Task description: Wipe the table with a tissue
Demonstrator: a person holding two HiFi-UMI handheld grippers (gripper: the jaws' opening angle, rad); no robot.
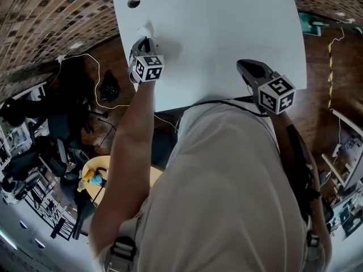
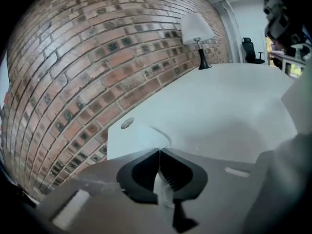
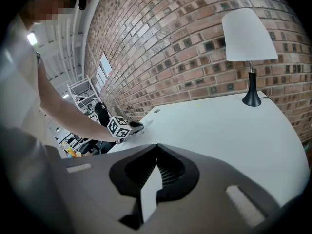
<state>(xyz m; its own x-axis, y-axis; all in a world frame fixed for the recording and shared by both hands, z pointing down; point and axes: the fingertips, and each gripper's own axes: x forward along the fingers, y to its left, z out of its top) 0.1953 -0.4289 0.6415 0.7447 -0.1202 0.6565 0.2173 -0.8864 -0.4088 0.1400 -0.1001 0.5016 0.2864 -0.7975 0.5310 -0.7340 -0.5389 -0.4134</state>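
Left gripper (image 1: 144, 39): jaws pressed together, pinching a white tissue (image 1: 149, 27). In the left gripper view a crumpled strip of the tissue (image 2: 165, 191) was seen clamped in the seam between the pads and trailing back toward the camera. More of it was noted bunched just ahead of the jaw tips in the head view, at the white table (image 1: 227, 33) surface near its left edge. Whether it was pressed onto the top could not be told. A round cable hole (image 1: 134, 3) was noted beyond the tissue, near the table's corner.

Right gripper (image 1: 245, 66): held over the table's near edge, well apart from the left, tips closed together (image 3: 157, 145). A smooth white sliver was seen behind them and could not be identified.

A white-shaded lamp (image 3: 248, 28) was noted at the far end, against the brick wall (image 2: 73, 72).
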